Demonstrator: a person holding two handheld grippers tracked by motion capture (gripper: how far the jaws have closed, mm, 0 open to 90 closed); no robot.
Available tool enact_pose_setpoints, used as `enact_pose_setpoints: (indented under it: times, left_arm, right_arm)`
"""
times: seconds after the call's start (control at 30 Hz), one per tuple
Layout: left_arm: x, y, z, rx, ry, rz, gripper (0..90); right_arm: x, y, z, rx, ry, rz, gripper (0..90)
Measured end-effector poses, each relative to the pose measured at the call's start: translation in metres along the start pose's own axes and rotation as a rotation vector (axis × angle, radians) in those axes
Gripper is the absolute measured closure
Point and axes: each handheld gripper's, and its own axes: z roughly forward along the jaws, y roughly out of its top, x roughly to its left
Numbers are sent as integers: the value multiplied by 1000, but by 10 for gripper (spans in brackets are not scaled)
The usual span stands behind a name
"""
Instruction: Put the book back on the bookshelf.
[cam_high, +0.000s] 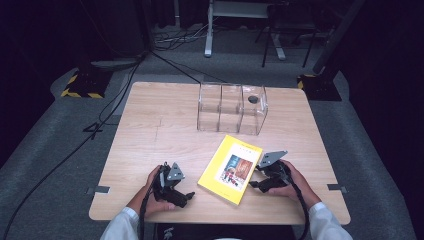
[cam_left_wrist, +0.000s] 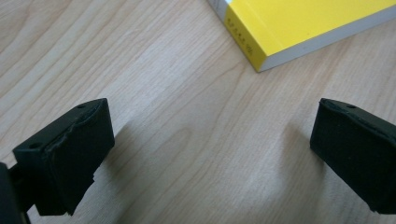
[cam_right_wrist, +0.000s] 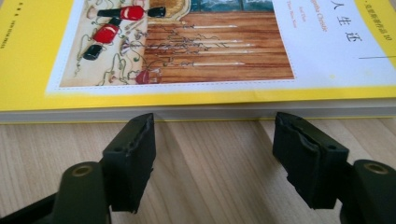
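One pale wood-grain worktop (cam_high: 150, 130) with rounded corners carries one book and one clear box; two hand-held black tongs rest near its front edge.

At the left, the left tongs (cam_high: 189, 196) sit low on the worktop in the person's left hand (cam_high: 152, 192), topped by a grey three-cornered plate and pointing towards the book. In the left gripper view these tongs (cam_left_wrist: 212, 154) are spread wide, with bare wood between the two blocky black pads and nothing held; the book's near corner lies just beyond them, not touched.

In the middle lies one flat, rectangular yellow paperback book (cam_high: 231, 168), turned at an angle, its glossy cover showing a white panel with a brown picture. Behind it, well apart, stands one transparent plastic box (cam_high: 231, 108) split into three compartments, with a small dark round object (cam_high: 253, 99) in the rightmost one.

At the right, the right tongs (cam_high: 252, 184), held in the right hand (cam_high: 295, 185), point at the book's right edge. In the right gripper view they (cam_right_wrist: 212, 140) are opened wide, gripping nothing, the pad tips right at the book's (cam_right_wrist: 187, 56) page edge; whether they touch it I cannot tell.
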Motion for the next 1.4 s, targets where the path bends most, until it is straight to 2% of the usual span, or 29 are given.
enact_pose_setpoints:
  times: [0.17, 0.2, 0.27, 0.47, 0.6, 0.63, 0.77, 0.87, 1.07, 1.23, 1.4]
  left_arm:
    - [-4, 6, 6, -2, -21, 27, 4]
    - [-5, 7, 7, -3, -26, 28, 3]
    - [-6, 11, 10, 1, -29, 32, 3]
    - [-11, 23, 21, 1, -49, 56, 4]
    - [-14, 30, 27, 2, -55, 61, 4]
    - [-16, 33, 29, 0, -55, 59, 4]
    - [-18, 38, 34, -1, -59, 62, 4]
    - [-20, 40, 35, 2, -63, 76, 7]
    - [-21, 41, 36, 4, -73, 79, 9]
    - [-22, 41, 36, 0, -75, 86, 12]
    - [-23, 40, 36, -5, -72, 87, 15]
  right_arm:
    - [-2, 10, 1, 71, 13, 0, 346]
    - [-2, 11, 0, 82, 18, -8, 376]
    - [-2, 14, -2, 106, 20, -8, 490]
    - [-3, 21, -1, 161, 19, -2, 515]
    - [-3, 20, 0, 146, 18, 3, 521]
    - [-3, 18, 0, 120, 14, 8, 524]
    - [-4, 15, 0, 89, 13, 9, 521]
    - [-3, 15, 1, 83, -6, 16, 478]
    - [-2, 14, 2, 63, -5, 32, 472]
    - [-3, 13, 2, 44, -19, 37, 415]
    - [-5, 14, -7, -38, -13, 70, 392]
